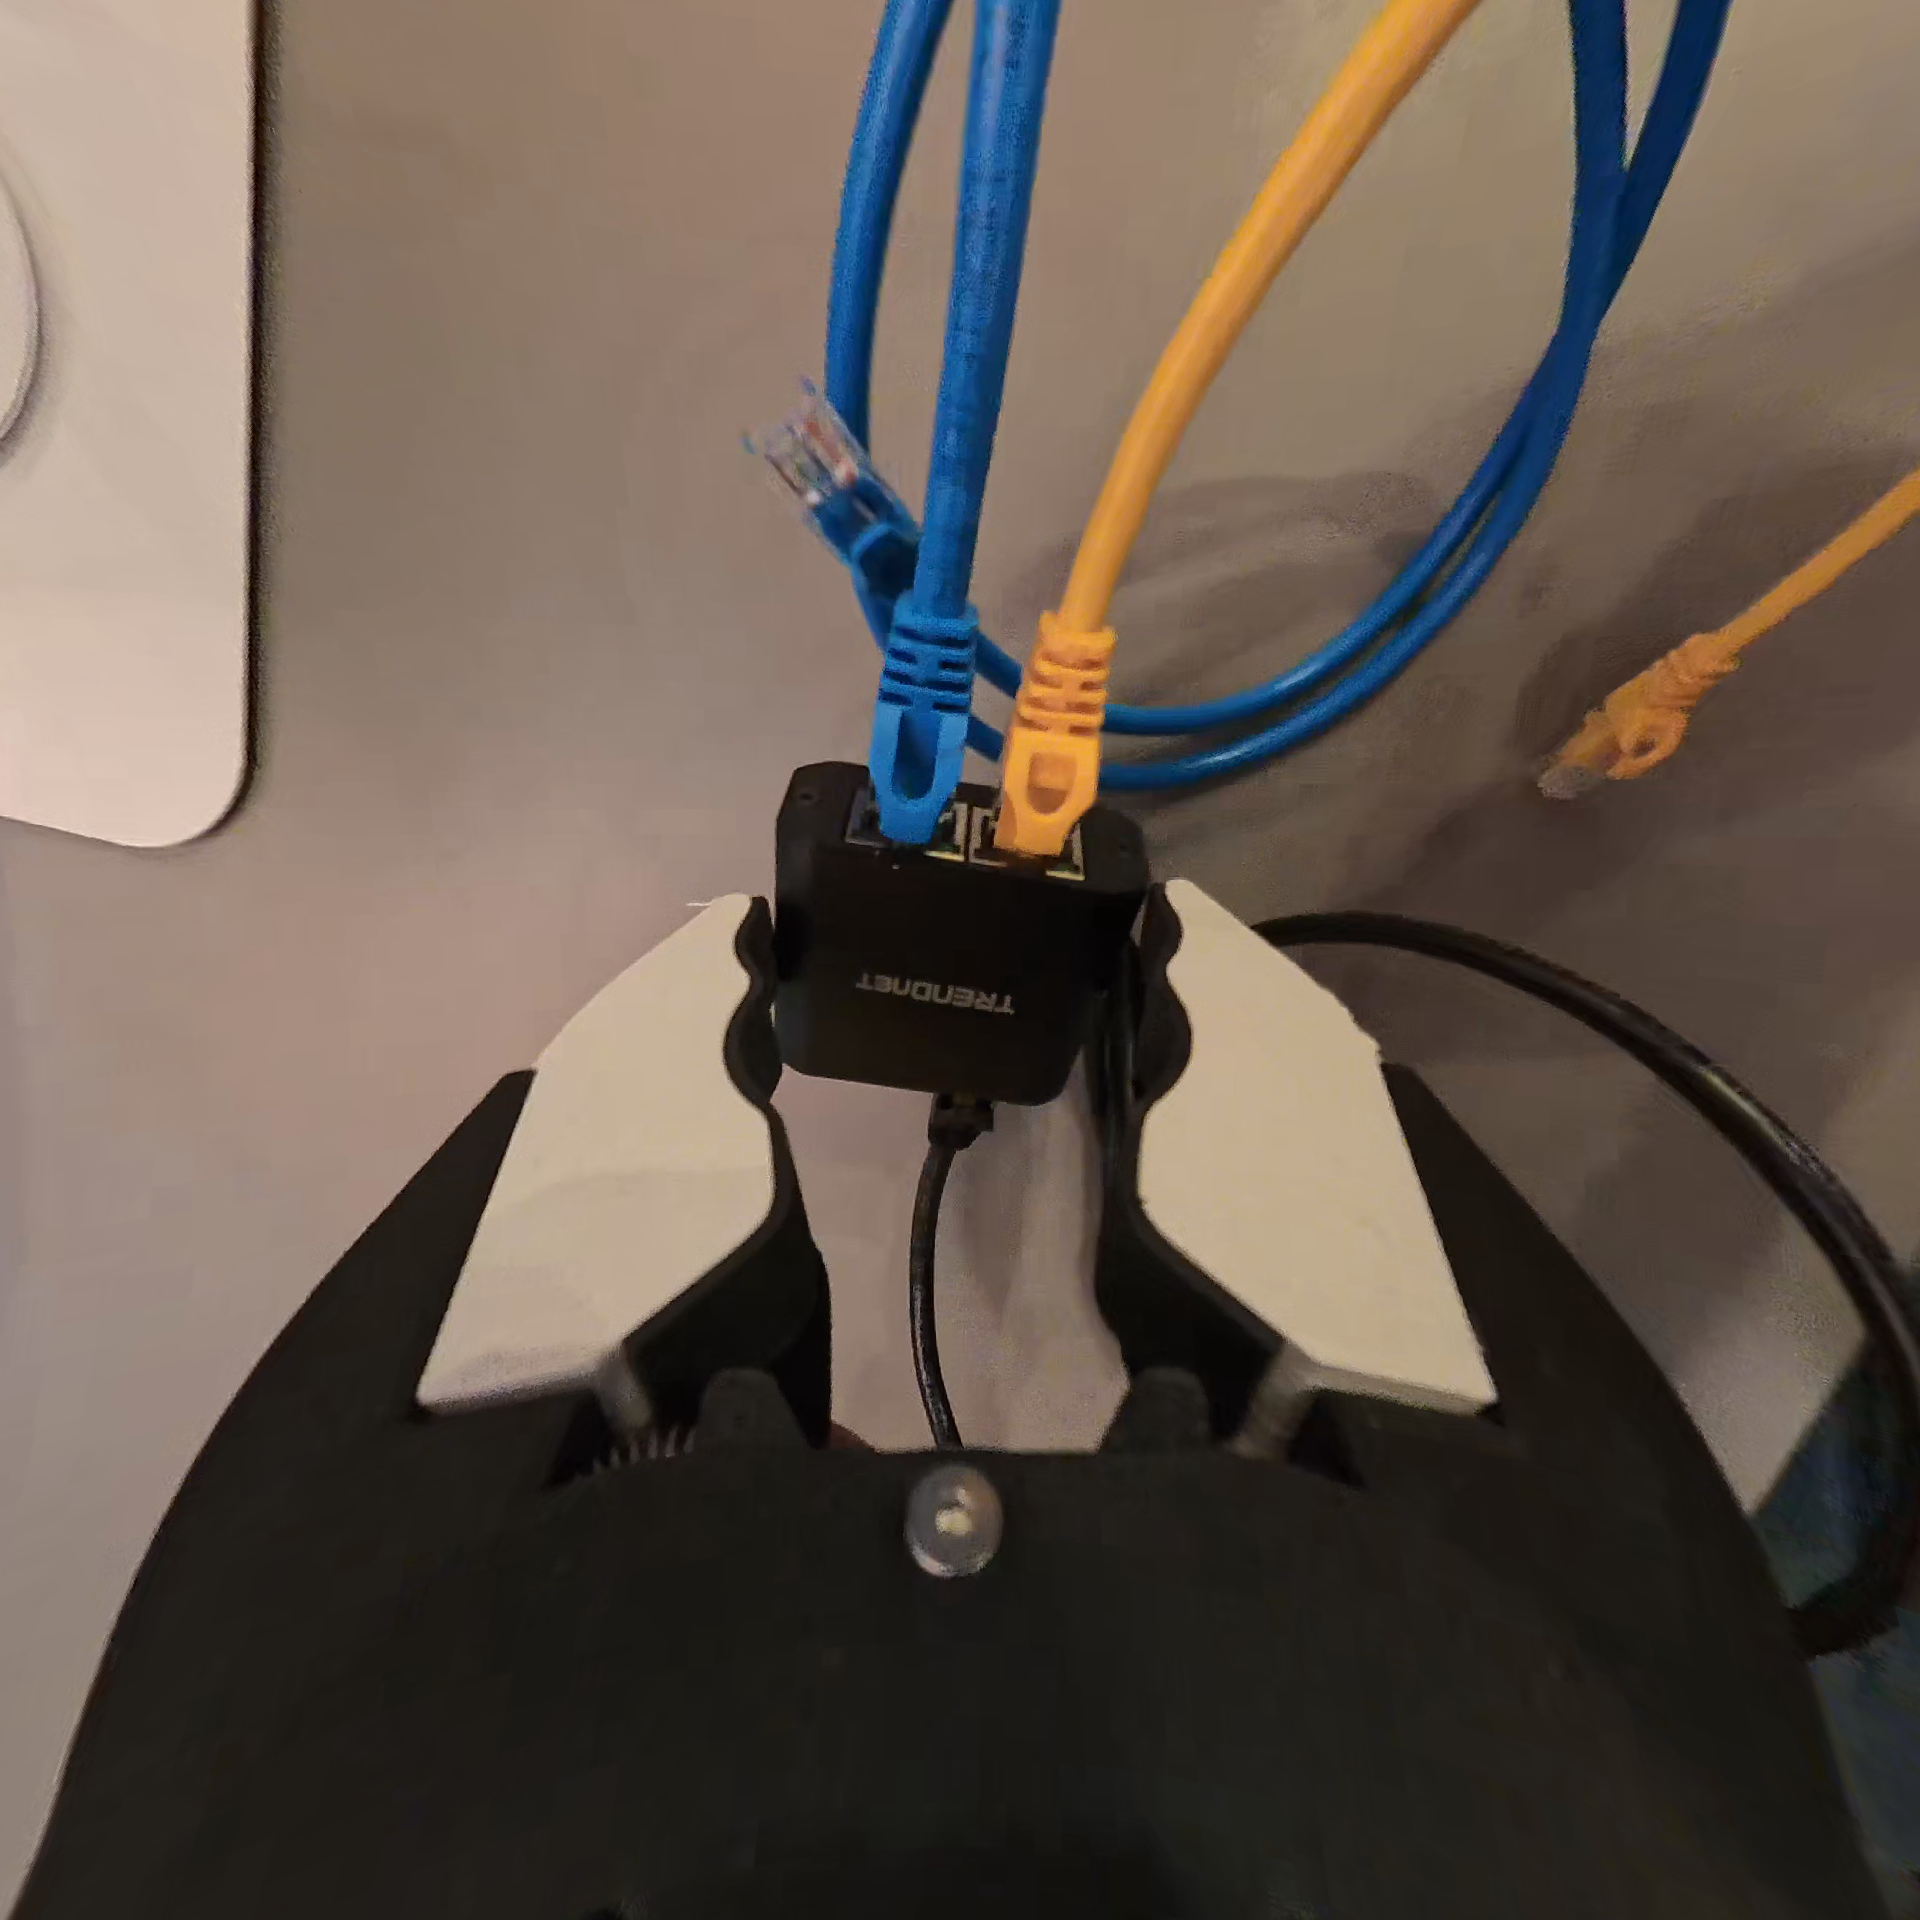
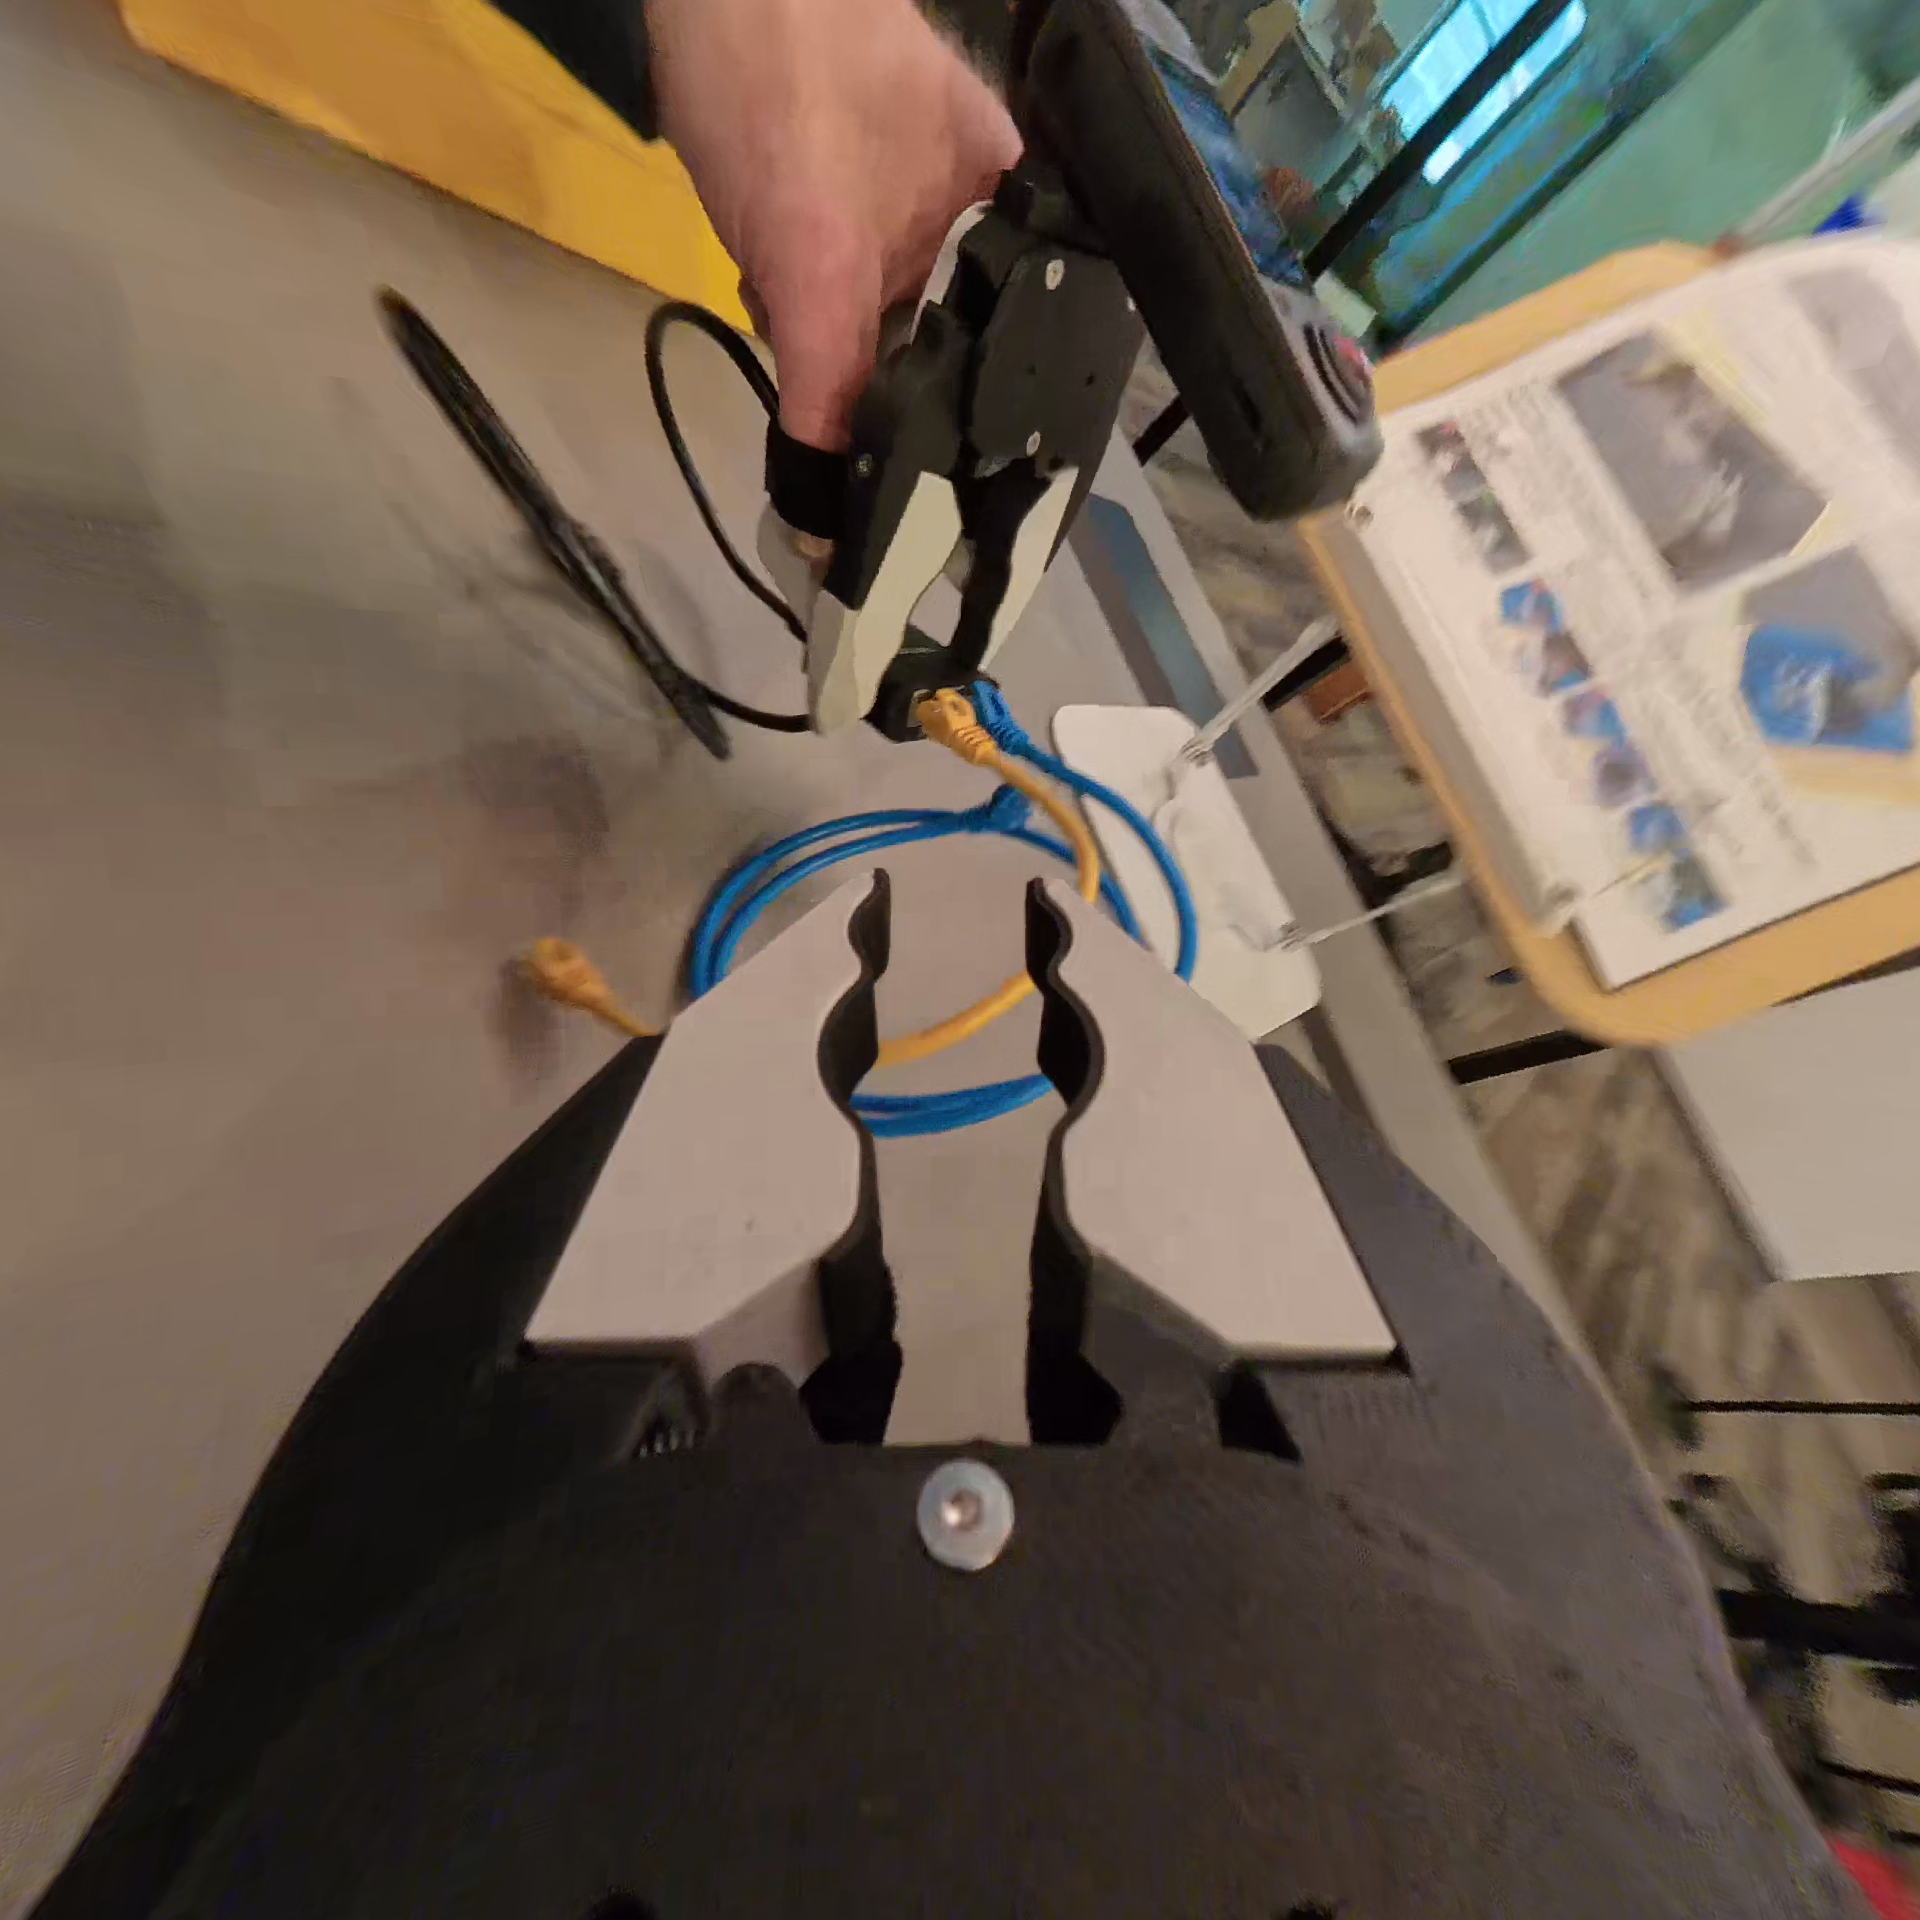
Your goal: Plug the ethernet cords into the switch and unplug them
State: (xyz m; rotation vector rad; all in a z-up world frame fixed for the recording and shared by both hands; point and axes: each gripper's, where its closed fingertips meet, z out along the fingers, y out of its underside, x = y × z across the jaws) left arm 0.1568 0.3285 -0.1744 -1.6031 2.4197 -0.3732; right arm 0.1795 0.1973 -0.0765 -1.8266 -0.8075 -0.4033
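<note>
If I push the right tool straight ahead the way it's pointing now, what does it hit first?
Probably the loose cable loops on the table: the yellow cord and the coiled blue cord lie right between the open right tool fingers. The switch, held by the left tool, sits farther on. Depth is unclear.

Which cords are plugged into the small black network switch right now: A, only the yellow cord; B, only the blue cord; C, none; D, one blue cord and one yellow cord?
D: in the left wrist view a blue cord's plug and a yellow cord's plug both sit in ports of the small black network switch, which the left gripper clamps.
</note>
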